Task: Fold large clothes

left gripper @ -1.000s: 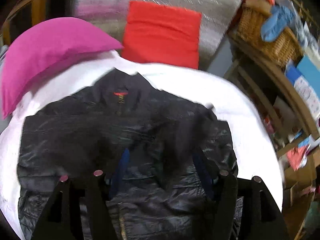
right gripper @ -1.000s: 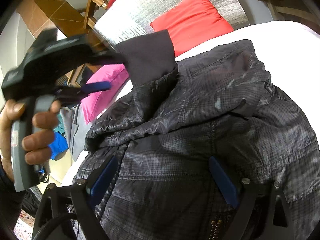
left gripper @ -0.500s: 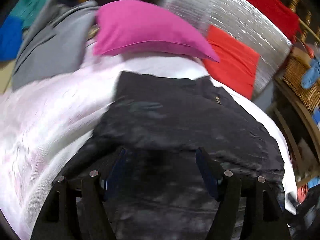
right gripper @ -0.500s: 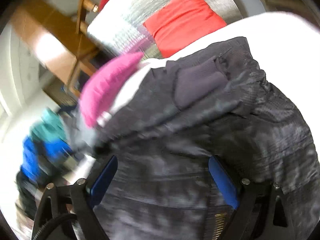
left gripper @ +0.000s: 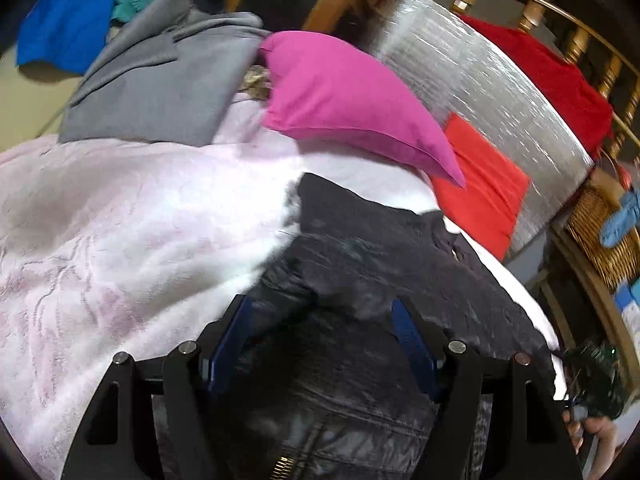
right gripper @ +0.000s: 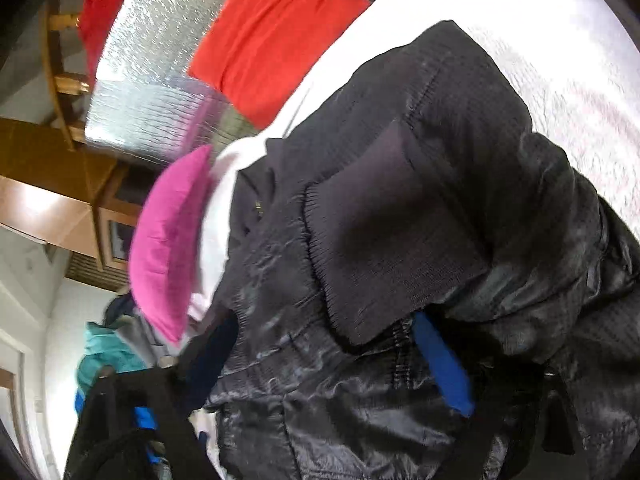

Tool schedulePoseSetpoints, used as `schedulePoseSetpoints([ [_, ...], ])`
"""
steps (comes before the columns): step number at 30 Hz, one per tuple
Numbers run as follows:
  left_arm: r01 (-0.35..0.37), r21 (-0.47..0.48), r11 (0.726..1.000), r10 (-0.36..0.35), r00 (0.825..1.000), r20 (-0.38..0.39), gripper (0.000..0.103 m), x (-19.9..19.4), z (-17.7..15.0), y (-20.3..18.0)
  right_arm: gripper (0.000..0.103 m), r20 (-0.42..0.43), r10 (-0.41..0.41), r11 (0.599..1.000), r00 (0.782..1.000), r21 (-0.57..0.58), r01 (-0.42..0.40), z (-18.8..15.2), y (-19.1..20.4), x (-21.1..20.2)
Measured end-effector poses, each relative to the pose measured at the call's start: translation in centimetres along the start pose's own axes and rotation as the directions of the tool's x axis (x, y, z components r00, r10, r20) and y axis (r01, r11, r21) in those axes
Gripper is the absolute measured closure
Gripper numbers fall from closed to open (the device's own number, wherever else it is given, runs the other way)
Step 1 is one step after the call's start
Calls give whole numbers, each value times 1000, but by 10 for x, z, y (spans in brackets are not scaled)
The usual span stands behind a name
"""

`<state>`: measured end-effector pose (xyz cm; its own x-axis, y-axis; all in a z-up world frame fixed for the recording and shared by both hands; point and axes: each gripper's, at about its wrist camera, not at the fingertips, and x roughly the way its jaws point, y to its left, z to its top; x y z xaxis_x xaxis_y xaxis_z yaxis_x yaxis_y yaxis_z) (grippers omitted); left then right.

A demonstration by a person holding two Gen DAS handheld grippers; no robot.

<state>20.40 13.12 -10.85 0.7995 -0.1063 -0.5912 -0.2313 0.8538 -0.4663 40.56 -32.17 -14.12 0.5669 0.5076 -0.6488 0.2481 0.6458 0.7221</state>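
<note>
A black quilted jacket [left gripper: 400,280] lies on a white and pink blanket [left gripper: 120,220] on the bed. My left gripper [left gripper: 320,340] hovers open over the jacket's left edge, blue pads apart and pressing nothing. In the right wrist view the jacket [right gripper: 540,208] has a sleeve folded across it, and its knit cuff [right gripper: 380,240] lies on top. My right gripper [right gripper: 326,362] sits low over the jacket just below that cuff. Its jaws are closing with shiny fabric between the blue pads, which still stand wide. A hand [left gripper: 596,436] holding the right gripper shows at the lower right.
A pink pillow [left gripper: 340,100] and a red pillow [left gripper: 480,184] lean on a silver-covered headboard [left gripper: 480,80]. A grey garment [left gripper: 160,80] lies at the bed's far left. A wicker basket [left gripper: 600,232] stands to the right of the bed.
The left gripper let go of the raised sleeve cuff, which now lies on the jacket, and swung to the jacket's left edge. The right view has rolled and moved closer to the cuff.
</note>
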Motion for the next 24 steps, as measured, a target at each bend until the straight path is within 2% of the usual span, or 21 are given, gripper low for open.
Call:
schedulePoseSetpoints([
  [1,-3,-14,1000,3,1000,-4,30,2,1,4,77,-6,-36,999,999,-34,35,3,7,0],
  [3,-11,-36,999,11,1000,-15,30,3,5,9,78,60,-108,978,992,-172,117,10,37,-11],
  [5,-20,-19,1000,20,1000,-11,30,1,10,6,79,154,-122,941,980,-295,164,10,71,-34],
  [7,-28,41,999,28,1000,-2,30,-1,18,-5,79,260,-141,887,955,-394,239,6,93,-53],
  [8,-28,70,997,27,1000,7,30,-2,21,-12,79,268,-164,874,949,-408,266,4,91,-52],
  [9,-29,89,996,28,1000,8,29,-1,25,-18,79,231,-190,874,954,-403,271,3,82,-42],
  [10,-29,118,993,30,1000,-3,29,2,29,-28,77,188,-215,882,958,-384,273,2,68,-29],
  [12,-23,173,985,25,1000,-10,27,15,34,-49,60,139,-296,876,945,-353,327,-4,40,-6],
  [13,-26,210,977,32,999,-28,24,26,34,-59,38,110,-285,890,952,-340,306,-8,28,1],
  [14,-29,258,966,51,996,-79,23,43,32,-67,35,115,-250,899,961,-341,275,-12,23,0],
  [16,-88,345,934,153,974,-165,23,78,23,-75,31,124,-230,897,965,-358,260,-17,27,-11],
  [17,-128,406,905,222,956,-194,23,96,16,-76,28,118,-217,901,969,-358,245,-17,28,-18],
  [18,-161,451,878,267,946,-183,23,104,11,-77,28,122,-203,904,972,-359,234,-17,32,-28],
  [19,-173,467,867,277,947,-164,23,104,9,-78,28,134,-185,907,974,-358,222,-17,36,-41],
  [20,-178,466,867,277,948,-154,23,100,11,-78,27,139,-169,911,976,-356,208,-17,37,-50],
  [24,-147,368,918,207,970,-131,23,75,26,-82,18,188,-93,931,978,-332,152,-12,46,-79],
])
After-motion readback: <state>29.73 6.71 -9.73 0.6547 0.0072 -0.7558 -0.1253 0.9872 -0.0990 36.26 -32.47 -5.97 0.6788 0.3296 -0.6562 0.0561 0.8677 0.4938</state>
